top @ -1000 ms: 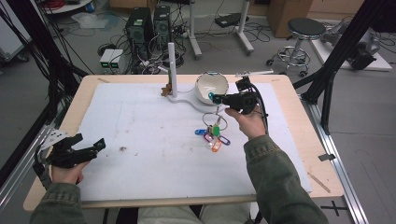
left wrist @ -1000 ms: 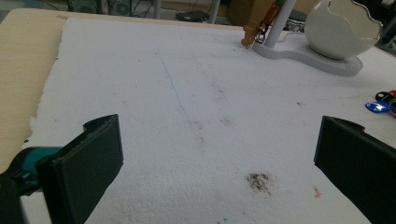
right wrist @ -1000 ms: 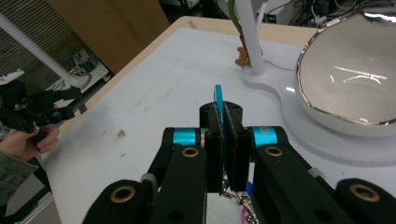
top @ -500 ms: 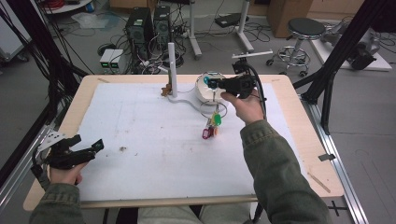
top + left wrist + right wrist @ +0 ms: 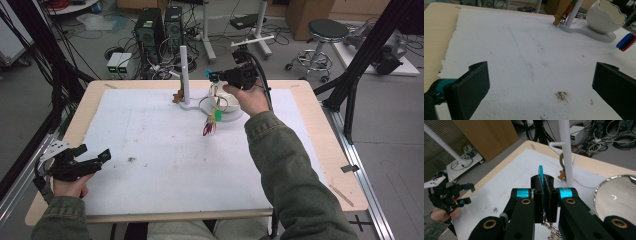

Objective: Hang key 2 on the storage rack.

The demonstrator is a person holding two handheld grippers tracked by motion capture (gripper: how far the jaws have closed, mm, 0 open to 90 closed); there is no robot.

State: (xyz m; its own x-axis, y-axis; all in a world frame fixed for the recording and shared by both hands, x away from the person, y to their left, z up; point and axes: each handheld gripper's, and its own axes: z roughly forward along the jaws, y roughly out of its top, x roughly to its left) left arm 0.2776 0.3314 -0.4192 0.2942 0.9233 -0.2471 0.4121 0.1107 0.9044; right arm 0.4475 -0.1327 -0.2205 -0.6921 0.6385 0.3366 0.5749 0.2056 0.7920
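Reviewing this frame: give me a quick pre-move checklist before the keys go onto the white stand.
1. Right gripper shut on the blue tag: ok.
2. Bunch of keys hanging clear of the white mat: ok.
3. White post upright, its hook free: ok.
4. Ring lined up with the hook: cannot tell.
5. Left gripper open, parked away from the stand: ok.
6. Eggshell-shaped bowl clear of the swinging keys: cannot tell.

The right tool (image 5: 545,195) pinches a thin blue tag (image 5: 540,175) between closed black jaws, above the white-covered surface (image 5: 506,180). A white upright pole (image 5: 566,150) stands beyond; the left tool (image 5: 447,195) shows far off.
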